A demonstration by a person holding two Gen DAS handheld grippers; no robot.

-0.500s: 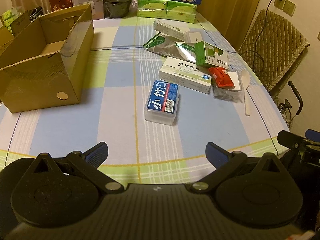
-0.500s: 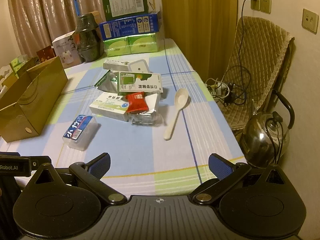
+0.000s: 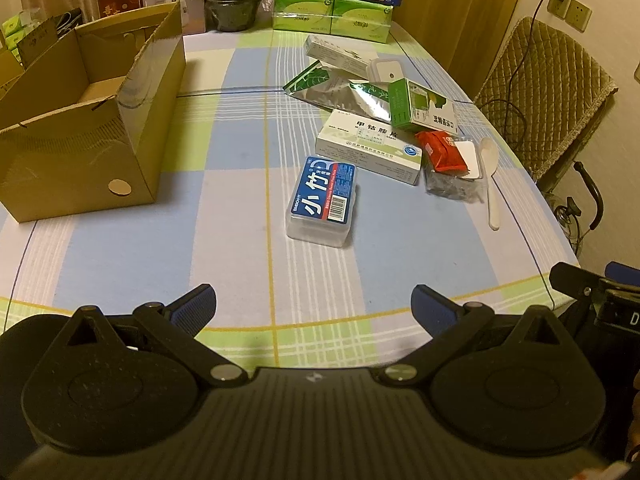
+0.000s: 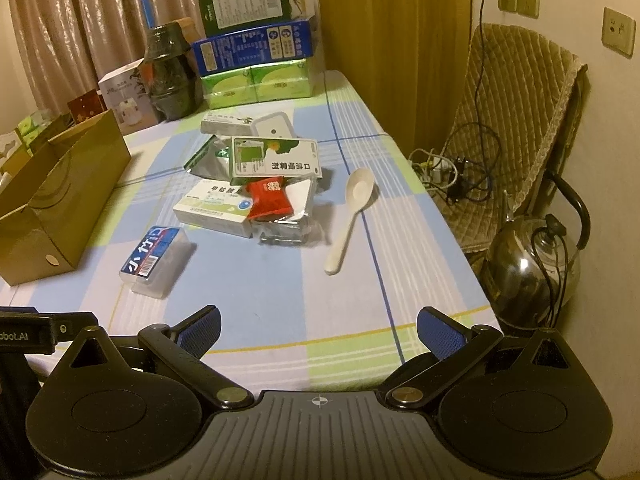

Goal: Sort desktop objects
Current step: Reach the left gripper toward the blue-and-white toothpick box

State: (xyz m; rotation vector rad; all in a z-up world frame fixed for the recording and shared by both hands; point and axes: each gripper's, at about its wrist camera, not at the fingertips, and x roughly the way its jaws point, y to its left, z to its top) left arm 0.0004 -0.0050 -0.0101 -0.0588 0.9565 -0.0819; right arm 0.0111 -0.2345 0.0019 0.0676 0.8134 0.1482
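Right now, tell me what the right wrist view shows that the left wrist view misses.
Only the right wrist view shows the steel kettle beside the table and the green box topping the far stack. Only the left wrist view looks into the cardboard box. Both show the blue-labelled case, the white spoon, the red packet and open jaws.

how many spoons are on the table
1. The spoon lies on the tablecloth right of the red packet, apart from the pile. Others may be hidden in the cardboard box.
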